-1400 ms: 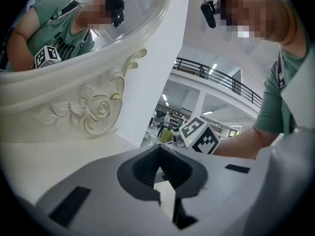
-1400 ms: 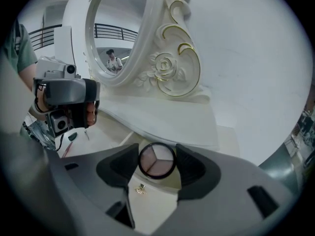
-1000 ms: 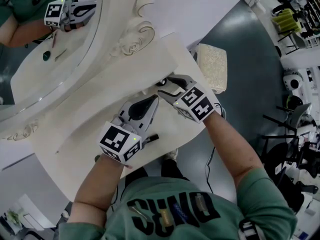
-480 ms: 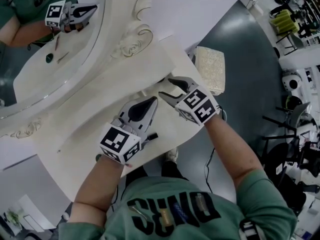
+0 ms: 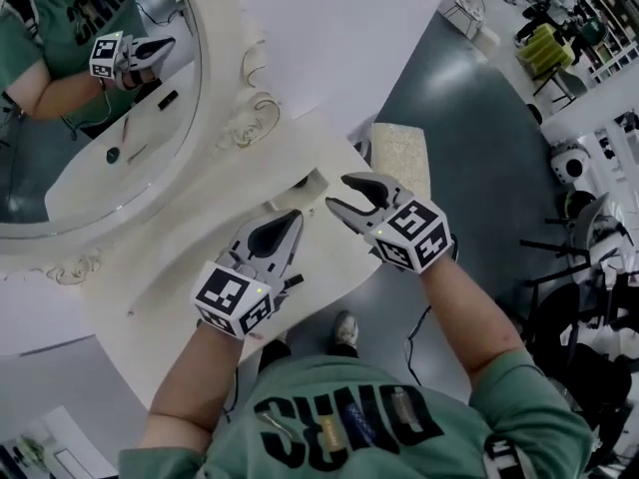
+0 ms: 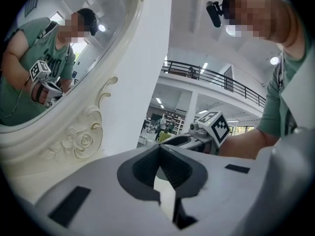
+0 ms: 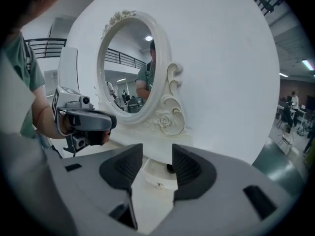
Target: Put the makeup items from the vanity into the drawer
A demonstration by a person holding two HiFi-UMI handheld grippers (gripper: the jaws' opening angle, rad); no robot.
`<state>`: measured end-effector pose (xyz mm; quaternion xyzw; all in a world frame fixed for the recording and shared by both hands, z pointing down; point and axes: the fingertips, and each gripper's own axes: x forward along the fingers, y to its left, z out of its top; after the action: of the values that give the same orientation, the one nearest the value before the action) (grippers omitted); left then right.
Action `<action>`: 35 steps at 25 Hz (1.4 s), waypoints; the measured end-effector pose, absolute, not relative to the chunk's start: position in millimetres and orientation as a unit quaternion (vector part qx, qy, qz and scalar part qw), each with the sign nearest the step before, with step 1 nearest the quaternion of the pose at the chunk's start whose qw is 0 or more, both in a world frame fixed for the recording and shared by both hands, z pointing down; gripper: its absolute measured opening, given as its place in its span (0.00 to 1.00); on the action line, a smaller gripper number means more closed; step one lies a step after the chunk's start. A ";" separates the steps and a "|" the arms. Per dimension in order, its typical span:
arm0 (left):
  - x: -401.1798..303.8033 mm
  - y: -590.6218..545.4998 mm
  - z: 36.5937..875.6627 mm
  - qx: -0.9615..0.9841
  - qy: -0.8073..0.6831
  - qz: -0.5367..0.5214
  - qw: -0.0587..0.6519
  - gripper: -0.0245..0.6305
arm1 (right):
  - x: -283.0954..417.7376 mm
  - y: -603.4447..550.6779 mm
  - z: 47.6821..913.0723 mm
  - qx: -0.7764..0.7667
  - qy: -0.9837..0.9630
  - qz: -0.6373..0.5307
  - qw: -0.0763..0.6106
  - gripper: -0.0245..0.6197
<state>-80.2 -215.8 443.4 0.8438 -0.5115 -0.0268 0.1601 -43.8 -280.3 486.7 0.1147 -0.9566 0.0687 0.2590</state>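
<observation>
My empty right gripper (image 5: pixel 337 192), jaws just narrowing but apart, and closed, empty left gripper (image 5: pixel 296 216) have risen from the drawer (image 7: pixel 158 180), so an item seems stowed.

we find just one print: large dark letters across the chest of the person's green shirt (image 5: pixel 344 422), upside down and not surely readable. the mirror (image 5: pixel 70 183) repeats them, too small to read.
</observation>
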 end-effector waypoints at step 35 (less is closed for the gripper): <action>16.4 -104.5 301.6 0.884 -0.459 -0.036 0.088 0.03 | 183.8 -155.4 314.5 0.262 -0.960 0.091 0.044 0.05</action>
<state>16.4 -104.5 301.6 0.8835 -0.4587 -0.0355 0.0876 183.8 -155.4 314.5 0.2620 -0.9598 0.0910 0.0440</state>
